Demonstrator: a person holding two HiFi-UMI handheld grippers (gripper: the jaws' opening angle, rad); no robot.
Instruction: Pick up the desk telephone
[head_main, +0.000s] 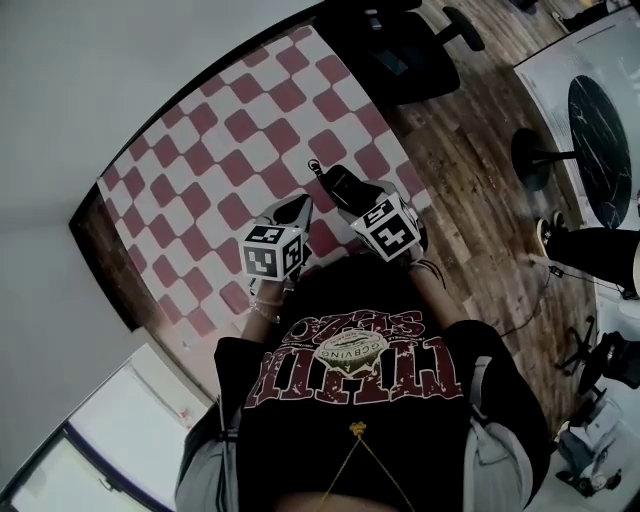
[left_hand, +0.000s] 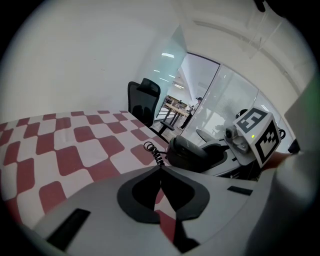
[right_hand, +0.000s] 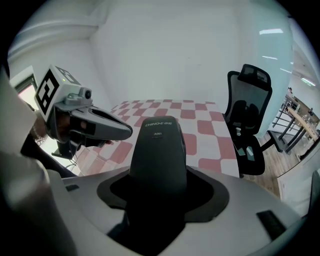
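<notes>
Right gripper view: right hand-held gripper (right_hand: 158, 186) clamps telephone (right_hand: 159, 145).

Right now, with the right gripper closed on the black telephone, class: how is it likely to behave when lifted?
The telephone looks like a rigid moulded shell, so it should probably stay stiff in the right gripper. Its smooth, rounded surface might slip or twist. The coiled cord at one end would likely swing or tug.
</notes>
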